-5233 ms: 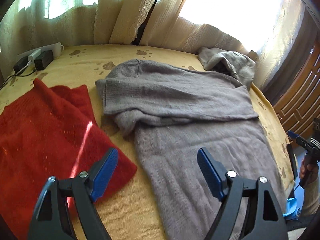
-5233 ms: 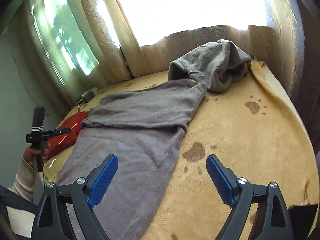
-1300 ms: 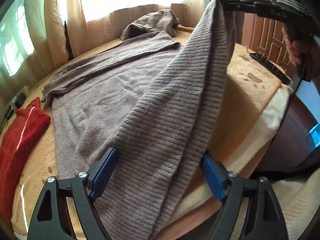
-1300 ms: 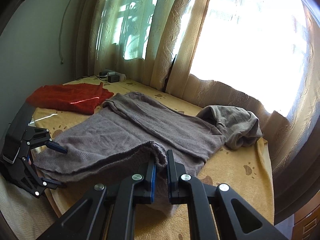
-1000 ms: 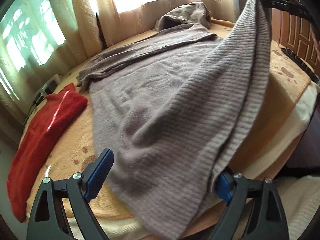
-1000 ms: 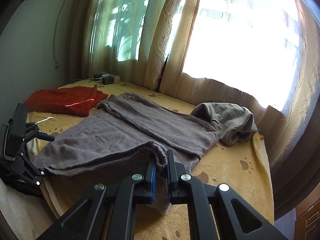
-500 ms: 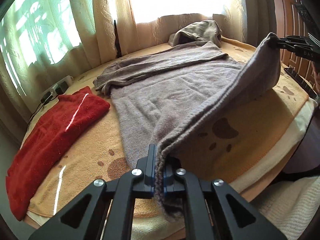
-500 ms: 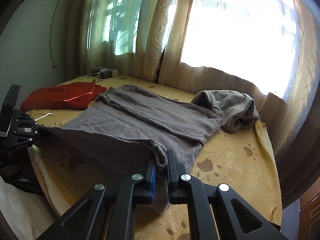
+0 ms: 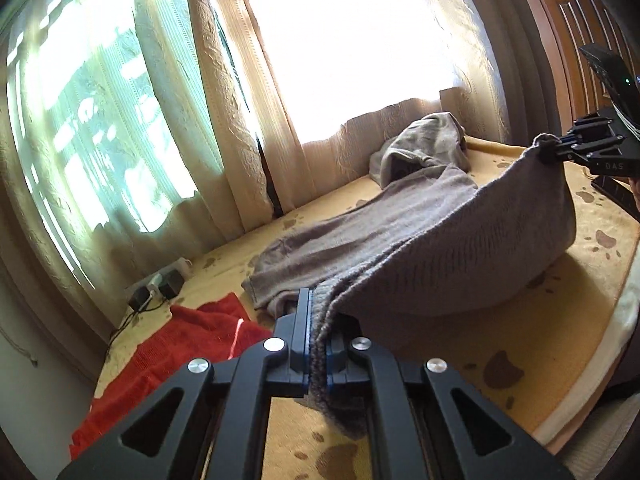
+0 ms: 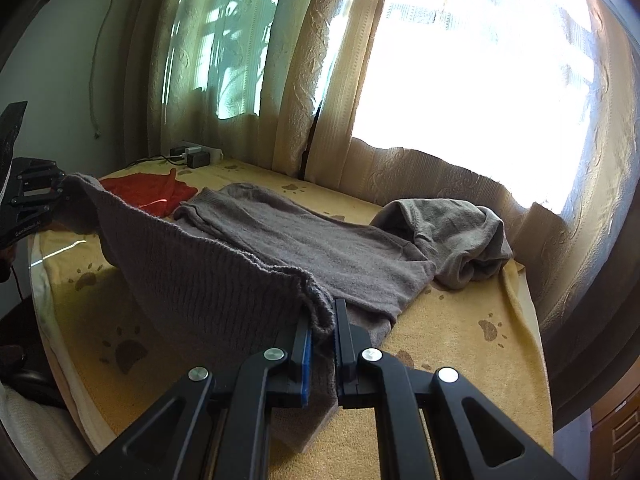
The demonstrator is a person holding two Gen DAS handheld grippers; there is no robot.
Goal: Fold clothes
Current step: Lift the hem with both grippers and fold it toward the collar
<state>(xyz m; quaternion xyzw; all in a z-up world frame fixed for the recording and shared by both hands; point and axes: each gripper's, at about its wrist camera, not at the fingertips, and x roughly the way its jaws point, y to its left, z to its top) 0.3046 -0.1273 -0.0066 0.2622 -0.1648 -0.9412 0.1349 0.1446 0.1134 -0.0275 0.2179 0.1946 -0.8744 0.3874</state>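
Each camera sits just behind its own tool and looks forward along the two black fingers, low over the bed with the yellow paw-print blanket (image 9: 532, 344). The left wrist view faces across the bed towards the cream curtains (image 9: 240, 128), with the right tool (image 9: 560, 147) at its far right edge. The right wrist view looks from the opposite corner towards the same curtains (image 10: 304, 80), the left tool (image 10: 60, 196) at its far left. Both share the grey knitted sweater (image 9: 460, 248) stretched between them, the red knitted garment (image 10: 148, 190) and the crumpled grey cloth (image 10: 452, 232) by the window.
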